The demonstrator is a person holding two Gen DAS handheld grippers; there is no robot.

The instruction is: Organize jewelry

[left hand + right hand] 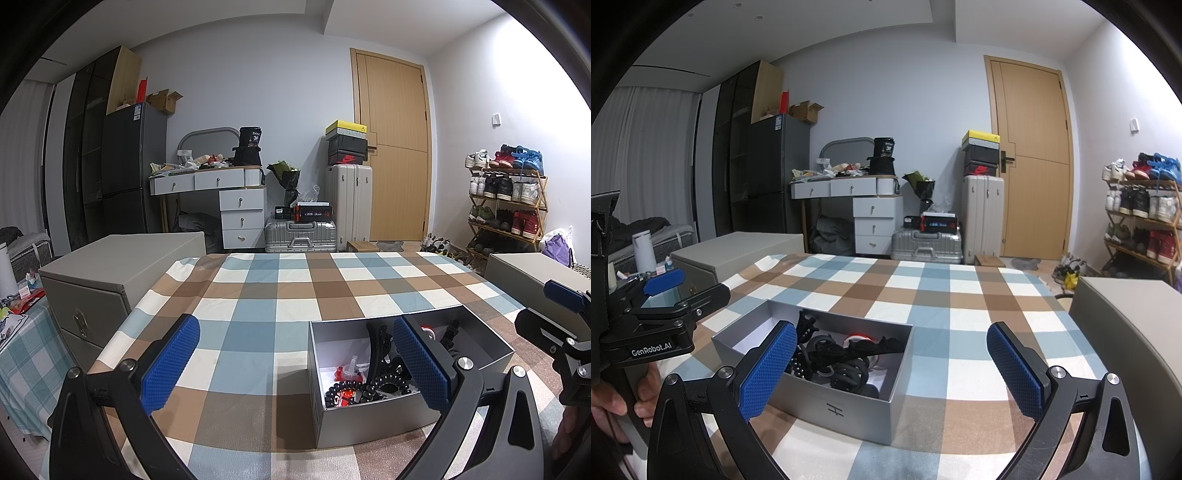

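Observation:
A silver open box (369, 421) (849, 413) sits on the checked tablecloth. It holds black hair claws (846, 350), black coil ties (369, 386), beads and a red item (341, 373). My left gripper (295, 369) is open and empty, its right finger over the box's near right side. My right gripper (892, 365) is open and empty, its left finger (768, 373) over the box's near left corner. Each gripper shows at the edge of the other's view.
Two grey storage boxes stand at the table's sides, one on the left (110, 280) and one on the right (1126, 325). A small side table with clutter (14, 314) is on the left. Suitcases, a dresser and a shoe rack (506, 206) stand beyond.

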